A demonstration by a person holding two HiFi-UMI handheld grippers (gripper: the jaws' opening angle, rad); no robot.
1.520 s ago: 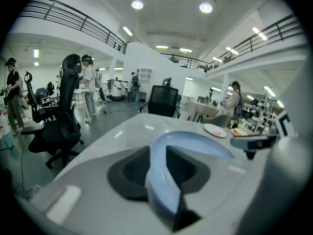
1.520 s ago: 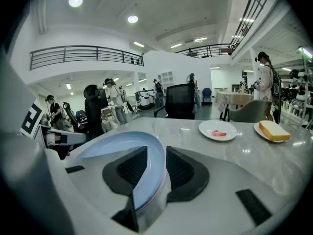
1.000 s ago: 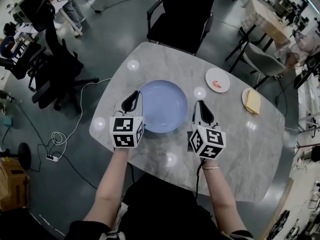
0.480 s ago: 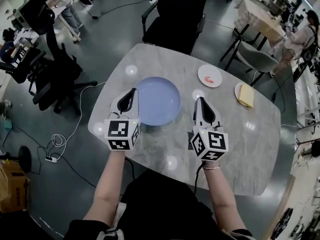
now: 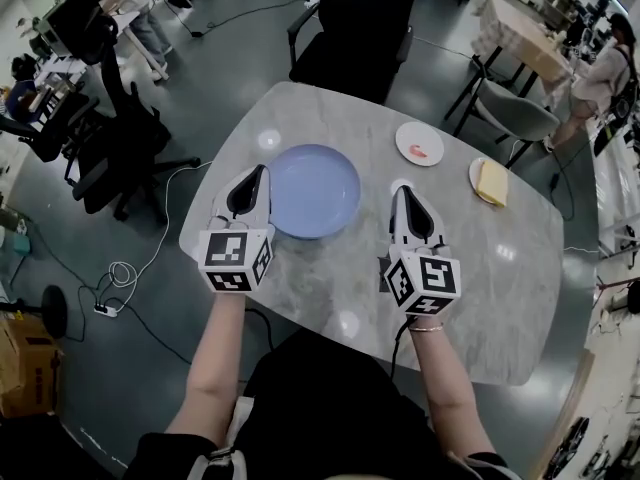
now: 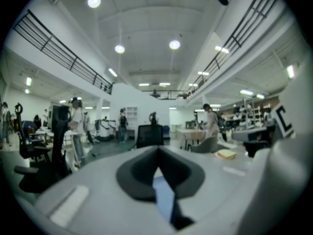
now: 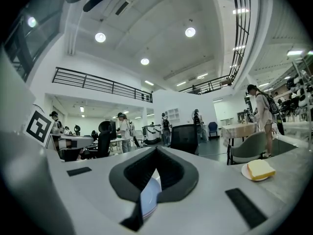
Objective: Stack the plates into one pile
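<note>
A large blue plate (image 5: pixel 313 190) lies on the grey marble table (image 5: pixel 330 283), between my two grippers. My left gripper (image 5: pixel 261 170) is shut and empty, its tip just off the plate's left rim. My right gripper (image 5: pixel 402 189) is also shut and empty, a short way right of the plate. A small white plate (image 5: pixel 420 144) with a red morsel sits at the back right. Farther right is another plate (image 5: pixel 492 181) carrying a yellow block, which also shows in the right gripper view as the plate (image 7: pixel 259 170). In both gripper views a sliver of the blue plate (image 6: pixel 164 195) (image 7: pixel 149 197) shows past the closed jaws.
A black office chair (image 5: pixel 360 18) stands at the table's far edge and a grey chair (image 5: pixel 515 118) at the back right. Cables and a power strip (image 5: pixel 105 313) lie on the floor to the left. People stand and sit at desks farther off.
Both grippers' jaws have closed with nothing in them. The right gripper now sits a little farther from the blue plate's rim. The plates have not moved on the table.
</note>
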